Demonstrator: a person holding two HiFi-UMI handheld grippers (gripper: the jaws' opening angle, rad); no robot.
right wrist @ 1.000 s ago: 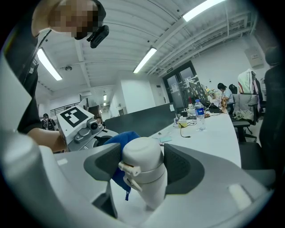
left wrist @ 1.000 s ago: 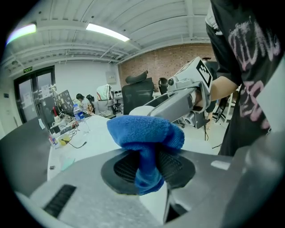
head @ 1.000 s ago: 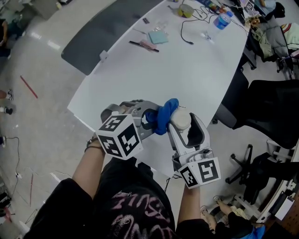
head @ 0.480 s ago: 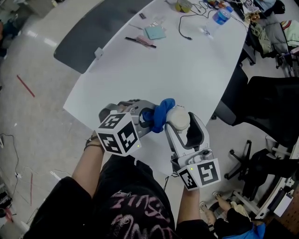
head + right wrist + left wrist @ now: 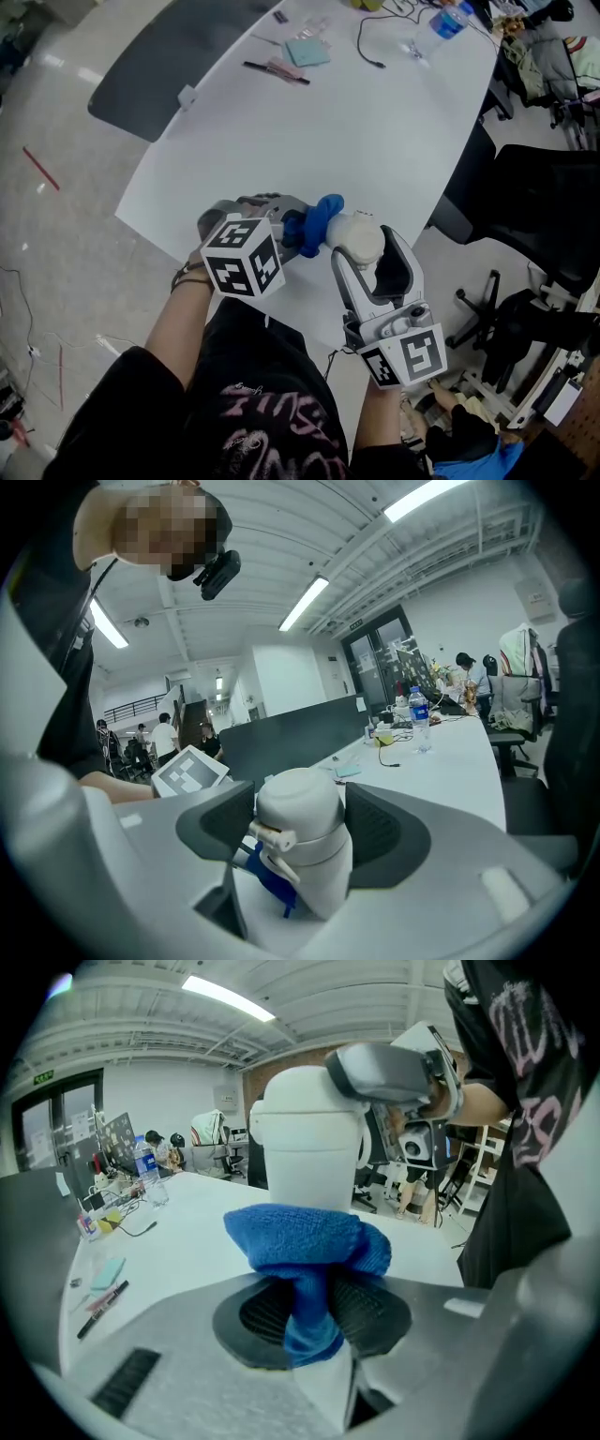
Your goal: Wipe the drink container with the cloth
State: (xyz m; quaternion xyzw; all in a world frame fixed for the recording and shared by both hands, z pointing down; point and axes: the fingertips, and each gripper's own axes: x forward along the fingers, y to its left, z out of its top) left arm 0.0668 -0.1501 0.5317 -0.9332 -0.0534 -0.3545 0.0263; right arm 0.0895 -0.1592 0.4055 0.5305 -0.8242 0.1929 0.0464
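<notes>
Cloth (image 5: 317,220) pinched in left gripper (image 5: 309,1312), apparently touching white drink container (image 5: 359,237) clamped in right gripper (image 5: 302,836)

- Open-plan office: a long white meeting table (image 5: 375,131) fills the upper middle.
- Black swivel chairs (image 5: 553,216) at the right edge.
- Ceiling strip lights (image 5: 305,600) overhead; glass doors (image 5: 373,672) at centre background.

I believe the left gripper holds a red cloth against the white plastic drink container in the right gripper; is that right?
No: the left gripper view shows a blue cloth, not red. The left gripper holds it against the white plastic drink container in the right gripper.
</notes>
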